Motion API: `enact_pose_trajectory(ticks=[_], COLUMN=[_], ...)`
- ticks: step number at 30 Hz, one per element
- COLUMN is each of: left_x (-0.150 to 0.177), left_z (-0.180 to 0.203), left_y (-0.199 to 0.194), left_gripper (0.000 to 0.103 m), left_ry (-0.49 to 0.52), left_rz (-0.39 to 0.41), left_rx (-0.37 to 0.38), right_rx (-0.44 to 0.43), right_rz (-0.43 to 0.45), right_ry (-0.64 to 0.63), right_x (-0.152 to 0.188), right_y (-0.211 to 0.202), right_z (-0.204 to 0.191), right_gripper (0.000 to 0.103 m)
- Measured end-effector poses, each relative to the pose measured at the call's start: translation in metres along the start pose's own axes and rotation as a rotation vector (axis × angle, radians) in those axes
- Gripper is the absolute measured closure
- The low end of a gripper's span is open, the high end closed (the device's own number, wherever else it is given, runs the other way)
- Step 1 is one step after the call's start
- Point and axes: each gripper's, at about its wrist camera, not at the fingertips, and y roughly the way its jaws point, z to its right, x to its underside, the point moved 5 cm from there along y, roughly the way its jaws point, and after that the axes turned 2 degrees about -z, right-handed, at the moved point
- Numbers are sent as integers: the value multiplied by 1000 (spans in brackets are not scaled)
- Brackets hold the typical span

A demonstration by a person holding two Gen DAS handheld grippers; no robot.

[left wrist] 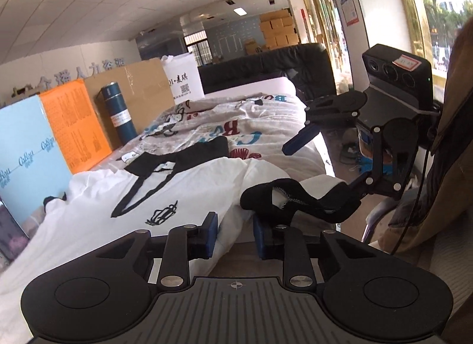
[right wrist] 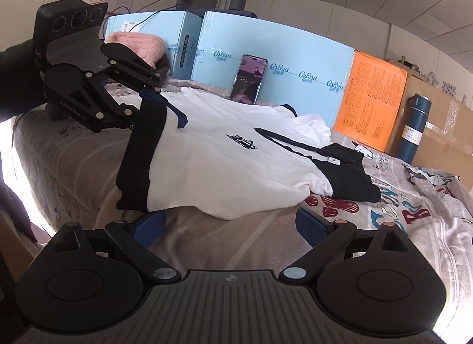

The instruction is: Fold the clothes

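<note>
A white polo shirt point(left wrist: 165, 184) with black collar and black hem lies on the bed; it also shows in the right wrist view point(right wrist: 224, 160). My left gripper point(left wrist: 235, 236) has its jaws a little apart, with the white cloth between them at the shirt's near edge. In the right wrist view the left gripper point(right wrist: 150, 101) holds the black hem band point(right wrist: 142, 155) lifted. My right gripper point(right wrist: 230, 225) is wide open and empty in its own view, just short of the shirt's edge. In the left wrist view one finger point(left wrist: 334, 205) lies under the black hem.
The bed point(right wrist: 399, 220) has a printed grey sheet. Blue boxes point(right wrist: 275, 63), an orange box point(right wrist: 369, 101), a cardboard box and a blue flask point(right wrist: 414, 128) line its far side. A phone point(right wrist: 248, 78) leans on the blue box. A pink cloth point(right wrist: 139, 45) lies at the back.
</note>
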Motion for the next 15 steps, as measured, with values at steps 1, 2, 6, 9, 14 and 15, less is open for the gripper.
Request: enact_pose_trajectory(ticks=[1,2,6,9,14,15], left_x=[0,-1,-2,-2,3,6], left_z=[-7,-14,-29,-30,-25,-22], left_y=[1,1,0,1,-10,-14], left_gripper=[78,78,78,78,63,58], left_ry=[-55,-115,-249,-259,-229,-210], left_rz=[4,11,38,20,-2,-8], left_rx=[6,14,42,23,-65,-88], right_rx=[-13,-29,-94,-153,-281,-304], right_rz=[18,41,136,176,240,260], right_ry=[-1,5,20,28,80,100], right_x=[-3,-7,-22,-32,-48,-52], right_y=[1,3,12,21,21,20], right_z=[-1,-1,-3,-5,4,9], right_gripper=[8,8,8,25,94,95])
